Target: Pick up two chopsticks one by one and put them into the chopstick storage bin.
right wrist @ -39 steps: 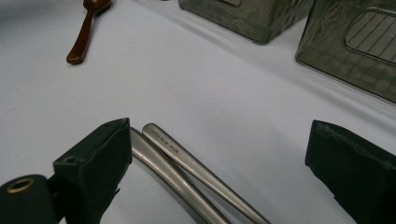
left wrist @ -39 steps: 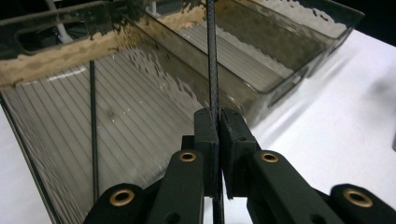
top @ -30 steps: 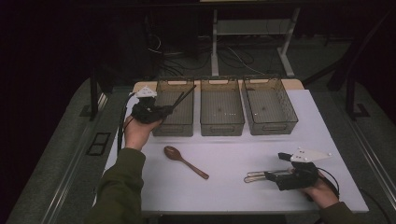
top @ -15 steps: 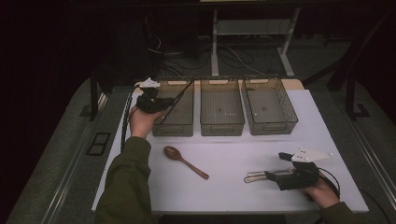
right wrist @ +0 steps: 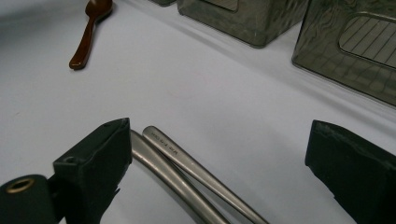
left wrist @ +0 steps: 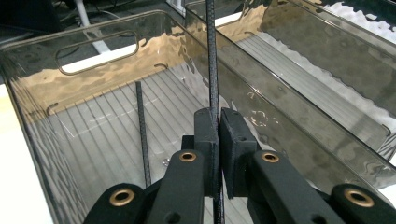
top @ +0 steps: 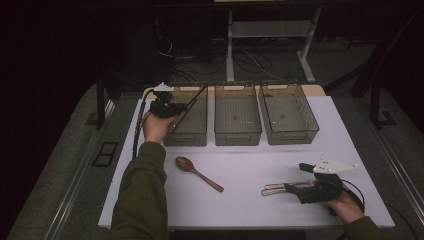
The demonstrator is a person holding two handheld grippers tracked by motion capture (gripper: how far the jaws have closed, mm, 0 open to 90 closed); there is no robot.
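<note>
My left gripper (top: pixel 176 108) (left wrist: pixel 218 113) hovers at the near left corner of the left clear bin (top: pixel 186 138), shut on a thin black rod (top: pixel 194 101) (left wrist: pixel 211 56) that slants up over the bin. A second black rod (left wrist: pixel 141 126) lies on that bin's ribbed floor (left wrist: pixel 93 135). At the lower right, my right gripper (top: pixel 294 189) (right wrist: pixel 219 135) rests low on the white table, jaws open wide. Two metal utensil handles (top: pixel 274 189) (right wrist: pixel 187 158) lie between them, next to the left jaw. A brown wooden spoon (top: pixel 197 173) (right wrist: pixel 88 32) lies on the table's middle left.
A middle bin (top: pixel 237 135) and a right bin (top: pixel 292 136) stand in a row beside the left one at the back of the white table (top: pixel 250 160). Both look bare inside. Dark floor, cables and a table frame lie beyond.
My left hand has carried the black rod away from the person and slightly right, closer to the left bin. The right hand and the utensils have stayed put.
</note>
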